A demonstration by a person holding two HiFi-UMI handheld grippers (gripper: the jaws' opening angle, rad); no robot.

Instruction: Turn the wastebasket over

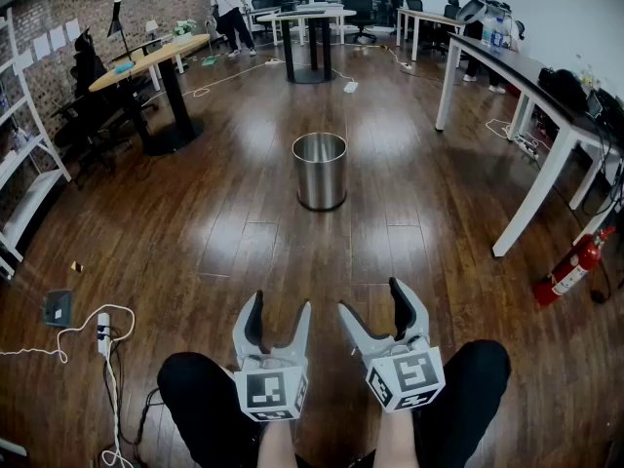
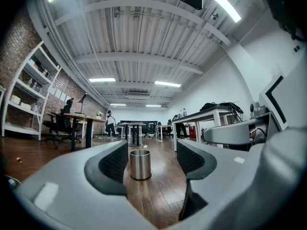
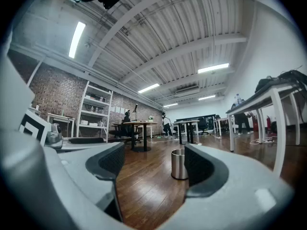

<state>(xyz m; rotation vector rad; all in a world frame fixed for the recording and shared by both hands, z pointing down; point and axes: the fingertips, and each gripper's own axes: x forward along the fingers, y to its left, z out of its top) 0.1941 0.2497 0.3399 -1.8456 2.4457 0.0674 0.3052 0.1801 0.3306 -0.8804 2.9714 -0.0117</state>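
A round stainless-steel wastebasket (image 1: 320, 171) stands upright, mouth up, on the wooden floor in the middle of the head view. It shows small and far ahead between the jaws in the left gripper view (image 2: 140, 165) and just inside the right jaw in the right gripper view (image 3: 179, 164). My left gripper (image 1: 282, 312) and right gripper (image 1: 373, 303) are held side by side low in the head view, well short of the basket. Both point level toward it, open, with nothing between their fingers.
A white desk (image 1: 531, 86) runs along the right, with a red fire extinguisher (image 1: 573, 266) lying by its leg. Round wooden tables (image 1: 156, 61) stand at left and rear. A power strip with white cable (image 1: 102, 331) lies at lower left. A person (image 1: 227, 13) stands far back.
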